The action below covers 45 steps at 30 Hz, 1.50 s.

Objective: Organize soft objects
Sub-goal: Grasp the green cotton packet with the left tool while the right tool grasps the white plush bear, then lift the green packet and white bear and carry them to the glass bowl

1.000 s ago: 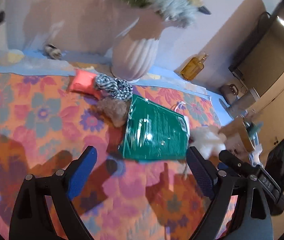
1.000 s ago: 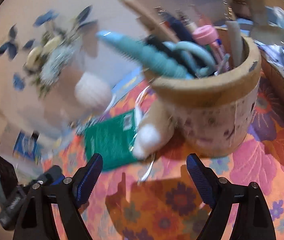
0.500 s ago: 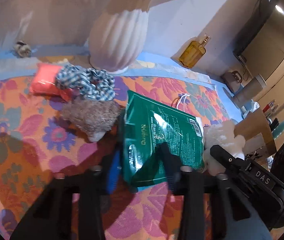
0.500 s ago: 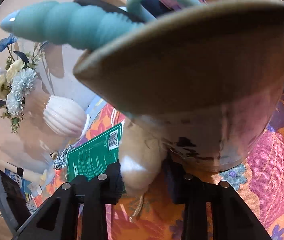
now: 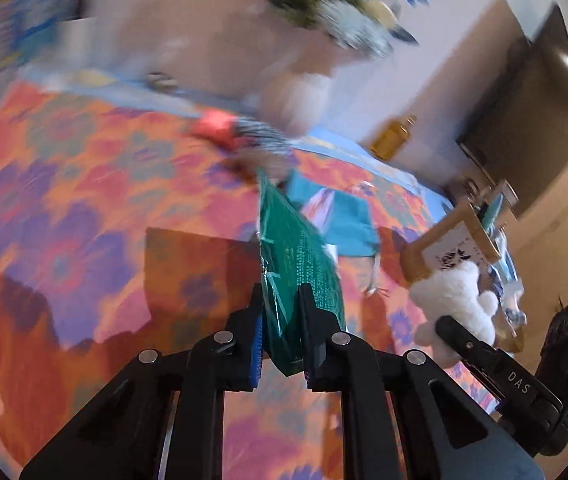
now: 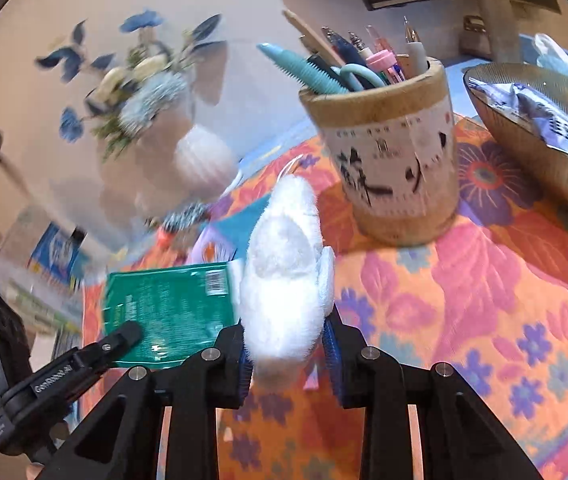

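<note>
My left gripper is shut on a green foil pouch and holds it edge-up above the flowered cloth; the pouch also shows in the right wrist view. My right gripper is shut on a white plush toy, lifted off the cloth; the toy shows in the left wrist view. A red soft pad, a checked blue scrunchie and a brown fuzzy object lie far back by the vase. A teal packet lies where the pouch was.
A wooden pen holder full of pens stands just behind the plush. A woven bowl with wrappers is at the right. A white ribbed vase with flowers and an amber bottle stand along the wall.
Both grippers have shut: the left on the green pouch, the right on the white plush. Both things are now lifted off the cloth. A teal packet under the pouch is uncovered.
</note>
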Each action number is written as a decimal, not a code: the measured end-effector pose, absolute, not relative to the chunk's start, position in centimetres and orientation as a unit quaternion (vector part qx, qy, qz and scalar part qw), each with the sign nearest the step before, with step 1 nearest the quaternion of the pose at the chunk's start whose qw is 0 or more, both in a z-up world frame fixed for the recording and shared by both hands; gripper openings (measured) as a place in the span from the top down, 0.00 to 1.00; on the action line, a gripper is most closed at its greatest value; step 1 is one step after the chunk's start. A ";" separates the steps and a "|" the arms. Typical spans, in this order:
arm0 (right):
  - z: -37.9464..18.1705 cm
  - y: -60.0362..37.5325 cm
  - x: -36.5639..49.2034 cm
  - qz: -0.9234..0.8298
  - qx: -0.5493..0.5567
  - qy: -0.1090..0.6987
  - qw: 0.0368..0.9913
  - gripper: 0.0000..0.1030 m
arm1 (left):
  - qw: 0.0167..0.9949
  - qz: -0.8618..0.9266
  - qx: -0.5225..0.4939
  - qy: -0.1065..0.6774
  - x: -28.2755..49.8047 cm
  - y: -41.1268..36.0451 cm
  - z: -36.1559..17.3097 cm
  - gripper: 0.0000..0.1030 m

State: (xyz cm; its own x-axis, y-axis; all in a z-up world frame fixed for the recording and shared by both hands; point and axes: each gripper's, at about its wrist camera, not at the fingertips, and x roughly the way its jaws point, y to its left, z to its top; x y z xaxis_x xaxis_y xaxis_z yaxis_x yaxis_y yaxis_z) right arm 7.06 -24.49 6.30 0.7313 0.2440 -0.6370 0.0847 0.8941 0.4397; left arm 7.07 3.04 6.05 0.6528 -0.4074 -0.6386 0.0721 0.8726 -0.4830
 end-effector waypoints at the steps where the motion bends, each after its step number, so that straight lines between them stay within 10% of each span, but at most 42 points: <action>1: 6.4 -24.3 6.6 0.052 0.223 0.368 0.901 0.71 | 0.885 -0.121 -0.222 0.390 5.8 3.8 5.8 0.88; 10: 5.9 -23.9 3.6 0.053 0.175 0.390 0.902 0.70 | 0.865 -0.116 -0.222 0.436 -0.3 3.2 2.6 0.87; 17: 4.2 -27.4 2.6 0.050 0.147 0.446 0.882 0.37 | 0.855 -0.185 -0.155 0.459 -2.7 1.8 2.1 0.10; 22: 4.3 -31.3 1.5 0.031 0.135 0.445 0.885 0.14 | 0.857 -0.222 -0.065 0.460 -3.8 1.9 4.0 0.09; 45: 2.8 -25.1 4.3 0.087 0.007 0.468 0.879 0.14 | 0.815 -0.343 0.182 0.431 3.5 -7.2 1.3 0.02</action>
